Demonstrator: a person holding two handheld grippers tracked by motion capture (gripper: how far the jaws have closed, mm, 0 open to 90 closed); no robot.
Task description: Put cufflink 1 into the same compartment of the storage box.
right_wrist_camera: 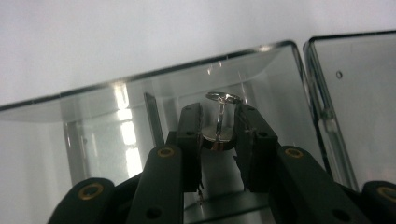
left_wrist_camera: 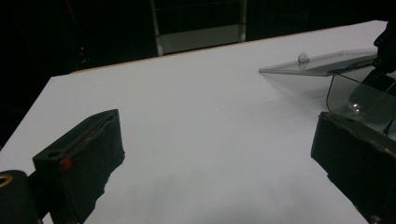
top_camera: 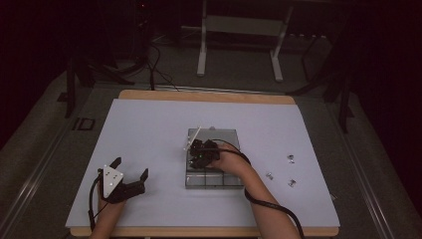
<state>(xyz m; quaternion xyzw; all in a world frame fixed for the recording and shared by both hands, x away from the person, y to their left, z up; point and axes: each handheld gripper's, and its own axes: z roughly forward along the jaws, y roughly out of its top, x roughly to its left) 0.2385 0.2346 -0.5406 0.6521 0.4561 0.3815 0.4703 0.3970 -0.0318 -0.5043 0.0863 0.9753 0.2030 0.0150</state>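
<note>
A clear plastic compartment box (top_camera: 226, 137) lies in the middle of the white table sheet, with one small lid (top_camera: 192, 138) standing open at its far left. My right gripper (top_camera: 200, 151) reaches down into a left compartment. In the right gripper view my right gripper (right_wrist_camera: 218, 126) is shut on a small silver metal piece (right_wrist_camera: 218, 137) with a ring on a thin stem, inside the clear compartment (right_wrist_camera: 116, 107). My left gripper (top_camera: 131, 167) rests on the sheet at the near left, open with nothing between its jaws. The left gripper (left_wrist_camera: 219, 158) faces the box (left_wrist_camera: 355, 93) and its raised lid (left_wrist_camera: 317, 63).
Three small silver pieces lie loose on the sheet right of the box (top_camera: 290, 159), (top_camera: 269, 175), (top_camera: 292, 182). The right gripper's cable (top_camera: 268, 204) trails back along the forearm. A white frame stand (top_camera: 239, 30) is on the floor beyond the table.
</note>
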